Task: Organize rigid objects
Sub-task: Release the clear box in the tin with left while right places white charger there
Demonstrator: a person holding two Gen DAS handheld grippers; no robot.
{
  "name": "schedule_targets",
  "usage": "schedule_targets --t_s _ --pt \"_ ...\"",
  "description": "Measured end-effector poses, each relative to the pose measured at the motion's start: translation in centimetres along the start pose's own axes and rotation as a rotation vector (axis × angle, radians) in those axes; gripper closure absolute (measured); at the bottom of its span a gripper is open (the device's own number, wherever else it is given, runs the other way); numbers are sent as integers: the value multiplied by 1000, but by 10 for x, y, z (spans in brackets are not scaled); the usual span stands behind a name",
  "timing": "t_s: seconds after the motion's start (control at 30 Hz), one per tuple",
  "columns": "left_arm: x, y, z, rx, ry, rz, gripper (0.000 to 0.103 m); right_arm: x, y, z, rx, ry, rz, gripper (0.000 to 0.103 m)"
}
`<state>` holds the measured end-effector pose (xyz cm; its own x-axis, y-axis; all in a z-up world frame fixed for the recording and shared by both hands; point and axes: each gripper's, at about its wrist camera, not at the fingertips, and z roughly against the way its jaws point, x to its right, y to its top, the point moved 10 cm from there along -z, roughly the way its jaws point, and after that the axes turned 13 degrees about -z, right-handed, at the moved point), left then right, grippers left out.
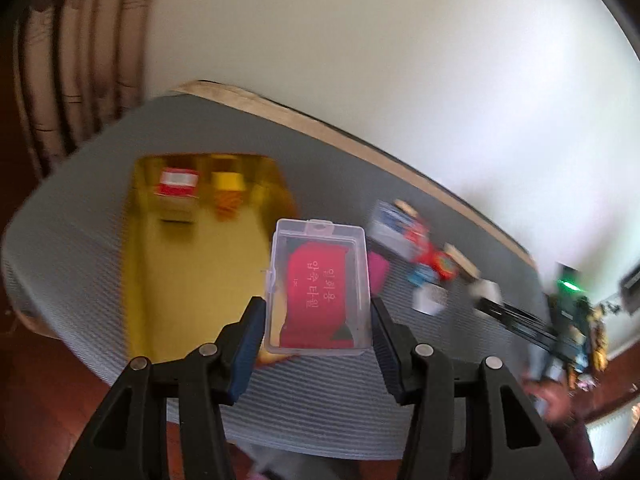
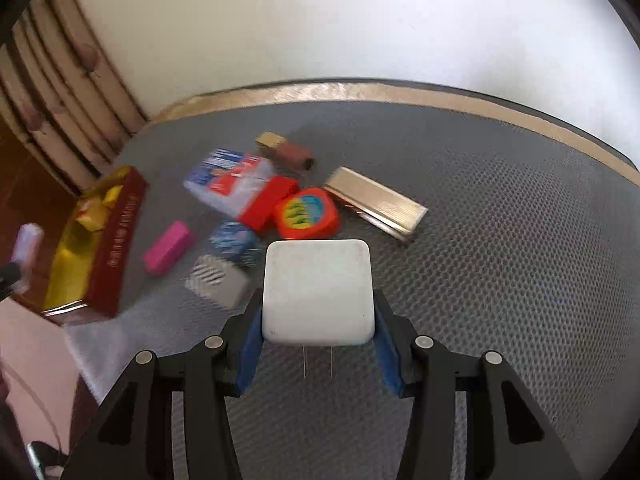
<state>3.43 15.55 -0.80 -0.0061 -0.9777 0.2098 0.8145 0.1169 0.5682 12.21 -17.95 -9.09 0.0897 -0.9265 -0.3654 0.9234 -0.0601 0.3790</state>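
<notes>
A grey ribbed mat [image 2: 500, 240] covers the desk [image 2: 360, 90] below a white wall [image 2: 360, 20]. Left fingers [image 1: 319, 312] pinch a clear case [image 1: 318, 288]; right fingers [image 2: 319, 316] pinch a white charger [image 2: 319, 290], bare mat to their right.

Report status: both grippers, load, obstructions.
Left gripper shut on clear plastic case. Right gripper shut on white charger. Red box unobstructed.

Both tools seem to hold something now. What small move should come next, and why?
Probably carry the clear plastic case, gripped by the left tool, over the gold-lined box and lower it in. The box has free room beside two small items, while the right tool grips the white charger.
</notes>
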Motion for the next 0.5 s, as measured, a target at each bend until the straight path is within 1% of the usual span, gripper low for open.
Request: schedule_targets --t_s 0.07,0.1,0.17,0.23,0.3,0.37,0.4,0.43,0.5 --pt "-19 1 -7 -19 44 5 50 -13 0 14 13 28 7 56" --pt "-27 2 -15 -39 61 1 50 -20 1 15 15 39 10 56" --pt "-40 5 -29 -51 87 -14 50 -32 0 24 19 67 19 56" --pt "-53 7 -47 -83 142 -26 50 -46 -2 29 18 82 38 56" --pt "-59 9 -65 -96 124 -20 50 -59 -2 34 23 93 60 56" --pt "-68 10 -81 -119 135 -11 50 -69 -4 40 26 97 73 56" --pt "-70 12 -89 -126 127 0 50 -74 -5 43 29 100 80 56" --pt "-71 15 -95 -119 104 11 50 -77 -4 45 32 103 87 56" --pt "-72 20 -104 -119 100 16 50 -87 -5 47 33 107 105 56"
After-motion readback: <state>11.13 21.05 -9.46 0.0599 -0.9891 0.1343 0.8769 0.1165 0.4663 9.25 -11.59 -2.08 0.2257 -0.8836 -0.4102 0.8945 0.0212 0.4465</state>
